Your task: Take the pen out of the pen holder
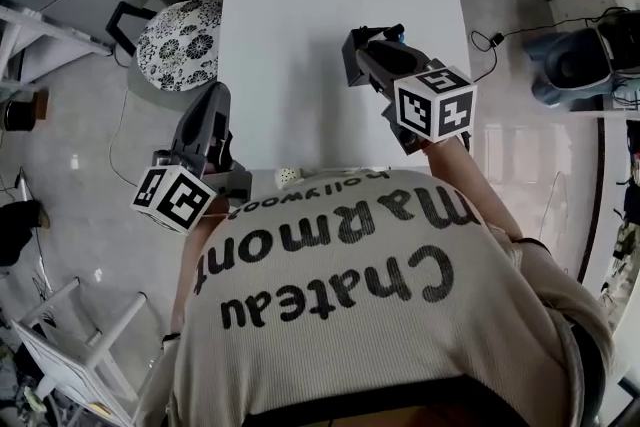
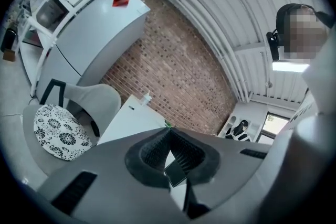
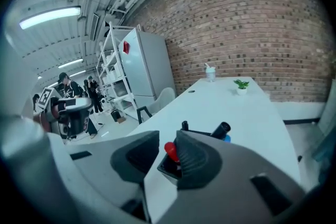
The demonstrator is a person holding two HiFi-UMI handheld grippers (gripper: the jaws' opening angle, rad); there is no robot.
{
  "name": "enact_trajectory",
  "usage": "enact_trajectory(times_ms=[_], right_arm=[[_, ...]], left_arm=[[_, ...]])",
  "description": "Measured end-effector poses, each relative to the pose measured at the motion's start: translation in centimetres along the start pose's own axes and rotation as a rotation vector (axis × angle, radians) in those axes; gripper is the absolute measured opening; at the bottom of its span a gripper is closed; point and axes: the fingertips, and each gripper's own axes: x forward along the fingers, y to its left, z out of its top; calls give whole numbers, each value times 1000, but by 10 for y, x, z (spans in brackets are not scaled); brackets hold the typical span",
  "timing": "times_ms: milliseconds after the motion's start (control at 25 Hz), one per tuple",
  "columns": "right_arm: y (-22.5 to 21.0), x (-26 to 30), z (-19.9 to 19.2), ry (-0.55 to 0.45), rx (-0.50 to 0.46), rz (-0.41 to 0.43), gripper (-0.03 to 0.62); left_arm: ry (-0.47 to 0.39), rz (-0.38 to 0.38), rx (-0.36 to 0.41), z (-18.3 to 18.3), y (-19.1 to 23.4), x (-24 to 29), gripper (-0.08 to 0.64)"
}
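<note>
Grey left gripper [image 2: 168, 134] is clenched on nothing beside the white table's [image 3: 231, 107] near corner. Right gripper [image 3: 166, 143] hangs unclenched; just past it, against the right-hand jaw, the red-capped pen [image 3: 171, 151] stands in the black pen holder [image 3: 167, 166].

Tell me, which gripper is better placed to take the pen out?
Right gripper: its jaws stand open at the pen holder, the red-tipped pen between them. The left gripper hangs beside the table.

- Head view: even, diffuse light; white counter [image 1: 330, 35] bright, shadows faint and soft.
- Gripper views: strong fisheye bending, black vignetted corners; left tool [image 2: 170, 139] and right tool [image 3: 164, 144] blurred near the lens.
- Ceiling strip lamp [image 3: 50, 16] and lit panel [image 2: 291, 66] glare white.
</note>
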Motion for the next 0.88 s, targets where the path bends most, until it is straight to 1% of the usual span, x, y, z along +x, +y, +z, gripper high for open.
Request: enact_trajectory(times_ms=[160, 280, 360, 680, 880], right_arm=[[-1, 3, -3, 0, 13, -45, 101], [-7, 2, -5, -9, 39, -99, 72], [-7, 2, -5, -11, 43, -121, 72], [-4, -10, -10, -6, 35, -214, 66], [3, -18, -3, -36, 25, -257, 61]], left_arm=[[24, -45, 2, 7, 5, 14, 0], [52, -86, 12, 9, 7, 24, 0], [61, -103, 12, 11, 10, 27, 0], [89, -165, 5, 9, 10, 25, 0], [95, -199, 10, 15, 13, 21, 0]])
